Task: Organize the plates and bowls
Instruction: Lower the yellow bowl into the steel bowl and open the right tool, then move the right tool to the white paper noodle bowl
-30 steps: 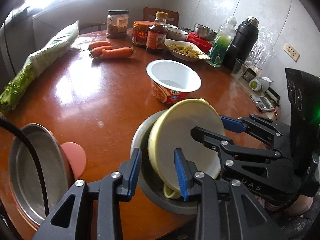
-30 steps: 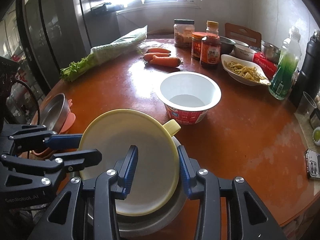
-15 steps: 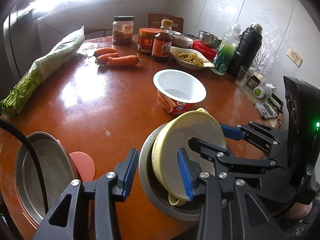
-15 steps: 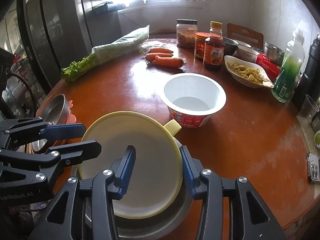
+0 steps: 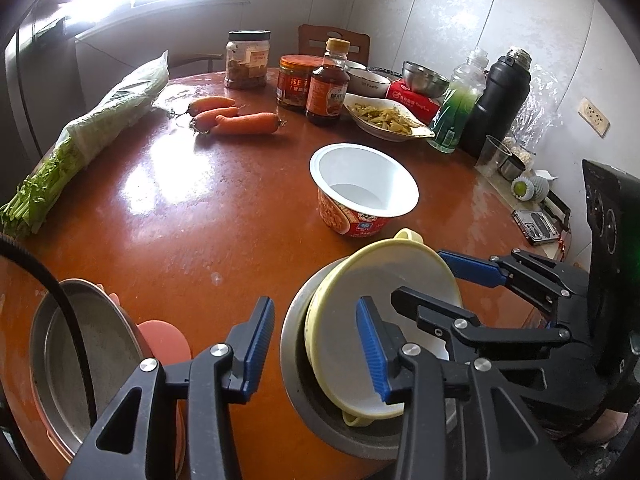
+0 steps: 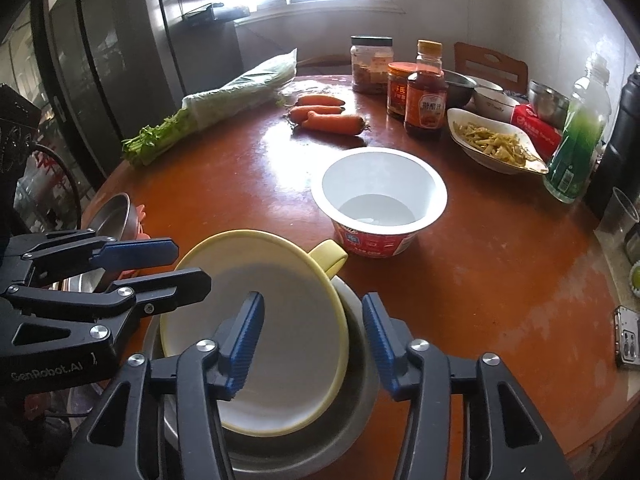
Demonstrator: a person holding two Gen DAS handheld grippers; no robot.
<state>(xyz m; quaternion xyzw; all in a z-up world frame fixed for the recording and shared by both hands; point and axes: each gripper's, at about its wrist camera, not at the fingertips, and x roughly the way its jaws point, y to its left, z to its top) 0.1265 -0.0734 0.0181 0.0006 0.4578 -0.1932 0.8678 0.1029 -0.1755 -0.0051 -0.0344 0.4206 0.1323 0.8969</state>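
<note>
As they open — right gripper (image 6: 312,344) jaws astride yellow bowl (image 6: 280,344) rim

Two handheld grippers angle steeply down over the near edge of the worktop (image 5: 180,208), side by side. The left gripper (image 5: 316,344) shows blue-padded fingers (image 5: 256,344) parted, jaws opening, the pads pressing on nothing. The right gripper (image 6: 312,340) mirrors it, its fingers (image 6: 378,344) spread wider, jaws also opening and gripping nothing. Each gripper's black linkage crosses the other's view.
</note>
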